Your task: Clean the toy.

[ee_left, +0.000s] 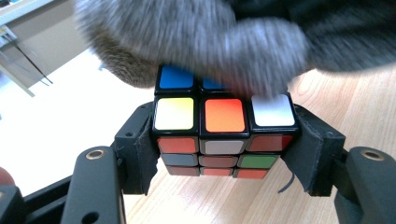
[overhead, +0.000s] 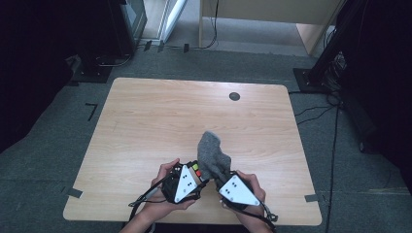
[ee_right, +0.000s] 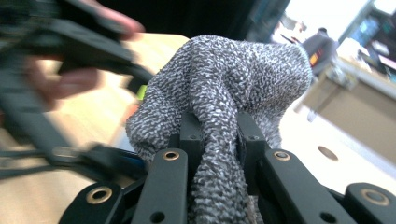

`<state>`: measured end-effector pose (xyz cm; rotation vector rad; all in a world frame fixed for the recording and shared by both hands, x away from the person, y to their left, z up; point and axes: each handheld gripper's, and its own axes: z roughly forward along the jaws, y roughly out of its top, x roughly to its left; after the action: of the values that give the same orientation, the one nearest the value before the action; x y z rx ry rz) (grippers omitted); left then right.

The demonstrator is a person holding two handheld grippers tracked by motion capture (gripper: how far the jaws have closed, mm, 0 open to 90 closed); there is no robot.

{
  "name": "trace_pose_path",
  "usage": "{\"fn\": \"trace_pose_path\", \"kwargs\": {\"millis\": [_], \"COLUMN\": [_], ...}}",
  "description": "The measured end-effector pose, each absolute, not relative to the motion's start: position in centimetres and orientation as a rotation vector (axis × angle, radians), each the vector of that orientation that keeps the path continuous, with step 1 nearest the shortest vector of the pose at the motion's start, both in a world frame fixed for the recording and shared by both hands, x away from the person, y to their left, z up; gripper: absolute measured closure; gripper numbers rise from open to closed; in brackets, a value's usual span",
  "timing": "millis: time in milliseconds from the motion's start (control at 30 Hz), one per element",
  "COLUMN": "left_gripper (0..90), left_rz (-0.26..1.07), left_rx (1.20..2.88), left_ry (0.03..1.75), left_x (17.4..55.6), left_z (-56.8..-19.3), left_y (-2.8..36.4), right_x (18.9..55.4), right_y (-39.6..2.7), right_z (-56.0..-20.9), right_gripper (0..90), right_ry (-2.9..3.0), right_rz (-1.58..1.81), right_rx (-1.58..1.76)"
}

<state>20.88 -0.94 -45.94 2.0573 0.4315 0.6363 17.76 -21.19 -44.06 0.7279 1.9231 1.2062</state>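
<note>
A colour puzzle cube (ee_left: 224, 135) sits clamped between the black jaws of my left gripper (ee_left: 224, 144), its top row showing yellow, orange and white tiles. In the high view the left gripper (overhead: 194, 175) holds the cube (overhead: 196, 170) low over the table's near edge. My right gripper (ee_right: 218, 140) is shut on a grey knitted cloth (ee_right: 233, 79), pinched in a fold between its pads. That cloth (overhead: 212, 154) drapes over the cube's far side in the high view, and its blurred grey cloth (ee_left: 201, 37) covers the cube's upper rows. The right gripper (overhead: 221, 182) sits just right of the cube.
The light wooden table (overhead: 145, 126) has a round dark grommet (overhead: 234, 96) near its far edge. Dark stands and cables (overhead: 320, 77) sit on the grey carpet around it. A person's hands (overhead: 167, 204) hold both grippers at the near edge.
</note>
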Motion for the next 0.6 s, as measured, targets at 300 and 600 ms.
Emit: {"fn": "trace_pose_path", "kwargs": {"millis": [300,600], "left_gripper": [34.3,34.3], "left_rz": [0.619,0.519], "left_rx": [2.051,1.938], "left_ry": [0.456,0.442], "left_x": [21.2,21.5], "left_z": [-45.9,-45.5], "left_y": [-0.6,0.5], "right_x": [16.9,18.4], "right_y": [-19.9,-23.3], "right_z": [-44.3,-43.6], "right_gripper": [76.7,76.3], "right_ry": [1.999,1.831], "right_rz": [1.283,1.252], "right_rx": [0.603,0.88]}}
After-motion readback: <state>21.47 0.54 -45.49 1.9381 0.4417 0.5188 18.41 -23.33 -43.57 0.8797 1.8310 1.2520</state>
